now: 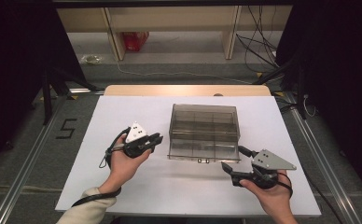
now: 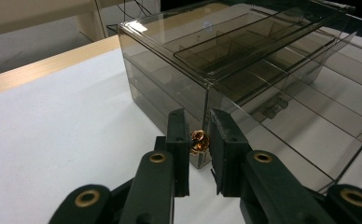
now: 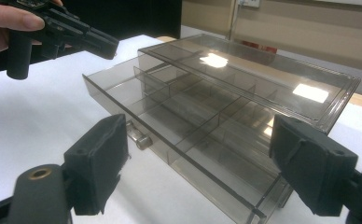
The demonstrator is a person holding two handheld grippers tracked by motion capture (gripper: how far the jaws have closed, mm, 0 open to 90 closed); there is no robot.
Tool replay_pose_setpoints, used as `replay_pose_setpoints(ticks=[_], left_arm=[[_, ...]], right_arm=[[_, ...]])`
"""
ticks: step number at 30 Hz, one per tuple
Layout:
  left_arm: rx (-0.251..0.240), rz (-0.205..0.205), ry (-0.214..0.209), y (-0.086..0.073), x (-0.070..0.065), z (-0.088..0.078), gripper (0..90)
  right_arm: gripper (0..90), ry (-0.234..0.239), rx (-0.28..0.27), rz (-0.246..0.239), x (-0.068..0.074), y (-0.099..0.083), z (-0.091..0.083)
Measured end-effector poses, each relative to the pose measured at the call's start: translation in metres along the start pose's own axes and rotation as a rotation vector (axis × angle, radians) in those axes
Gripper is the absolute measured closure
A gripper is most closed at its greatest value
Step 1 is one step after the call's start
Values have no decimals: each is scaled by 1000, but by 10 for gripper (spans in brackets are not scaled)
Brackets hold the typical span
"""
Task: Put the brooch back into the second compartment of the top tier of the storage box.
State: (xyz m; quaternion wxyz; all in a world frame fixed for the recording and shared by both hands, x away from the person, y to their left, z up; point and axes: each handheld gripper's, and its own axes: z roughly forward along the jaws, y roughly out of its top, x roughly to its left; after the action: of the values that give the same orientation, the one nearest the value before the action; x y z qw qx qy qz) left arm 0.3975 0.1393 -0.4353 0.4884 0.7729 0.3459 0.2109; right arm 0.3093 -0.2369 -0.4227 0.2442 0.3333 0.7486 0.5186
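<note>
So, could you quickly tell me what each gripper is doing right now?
Left gripper: closed on a small copper-coloured object.
Right gripper: open, holding nothing.

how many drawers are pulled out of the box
1: the bottom drawer of the smoked plastic box, slid out toward the person. The upper levels sit closed.

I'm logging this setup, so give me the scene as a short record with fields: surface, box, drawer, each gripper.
surface: white table top
box: smoky clear plastic organiser box, drawers divided into compartments
drawer: bottom drawer pulled out, compartments look empty
left gripper: shut on small shiny copper-coloured ring, near the box's corner
right gripper: jaws wide open, facing the open drawer
</note>
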Motion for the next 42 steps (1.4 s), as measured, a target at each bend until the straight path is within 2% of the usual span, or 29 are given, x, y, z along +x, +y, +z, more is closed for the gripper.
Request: replay_pose_setpoints(ticks=[23, 42], left_arm=[[-67, 3, -3, 9, -9, -6, 784], [-83, 13, -31, 17, -20, -7, 783]], right_arm=[[206, -2, 0, 3, 0, 0, 0], [207, 0, 9, 2, 0, -1, 1]])
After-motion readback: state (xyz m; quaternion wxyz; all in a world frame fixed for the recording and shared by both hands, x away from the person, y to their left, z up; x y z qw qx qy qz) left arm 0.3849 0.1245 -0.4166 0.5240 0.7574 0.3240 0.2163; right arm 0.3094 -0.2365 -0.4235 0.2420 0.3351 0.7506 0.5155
